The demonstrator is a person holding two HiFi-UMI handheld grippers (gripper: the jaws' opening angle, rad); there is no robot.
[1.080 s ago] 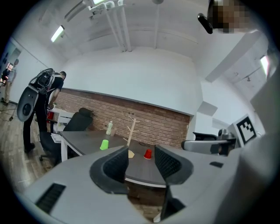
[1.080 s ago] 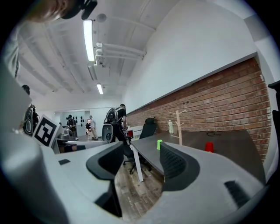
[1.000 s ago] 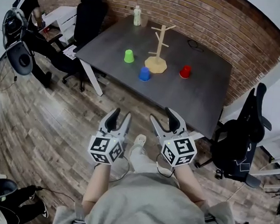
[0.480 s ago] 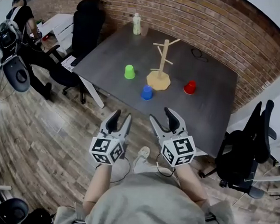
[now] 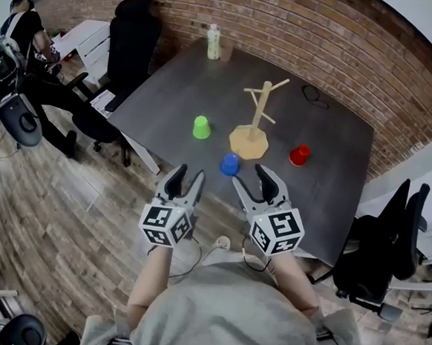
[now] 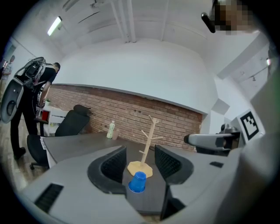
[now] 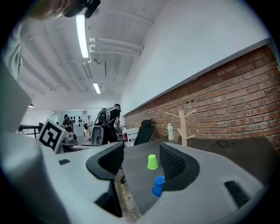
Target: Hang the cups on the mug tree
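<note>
A wooden mug tree (image 5: 254,126) stands on the dark grey table (image 5: 178,83). Three upside-down cups sit around it: green (image 5: 201,127) to its left, blue (image 5: 230,164) near the front edge, red (image 5: 299,154) to its right. My left gripper (image 5: 185,179) and right gripper (image 5: 252,179) hang side by side just short of the table's front edge, both open and empty. In the left gripper view the blue cup (image 6: 138,181) and the tree (image 6: 146,146) show between the jaws. The right gripper view looks over the blue cup (image 7: 158,186) and green cup (image 7: 152,162).
A bottle (image 5: 213,42) stands at the table's far edge and a cable (image 5: 313,96) lies near the brick wall. Black office chairs stand at the left (image 5: 134,31) and at the right (image 5: 381,252). A person (image 5: 23,19) sits at far left. Wood floor lies underfoot.
Both grippers have moved forward together toward the table; the table, cups and tree now lie nearer in the head view. The jaws keep the same opening.
</note>
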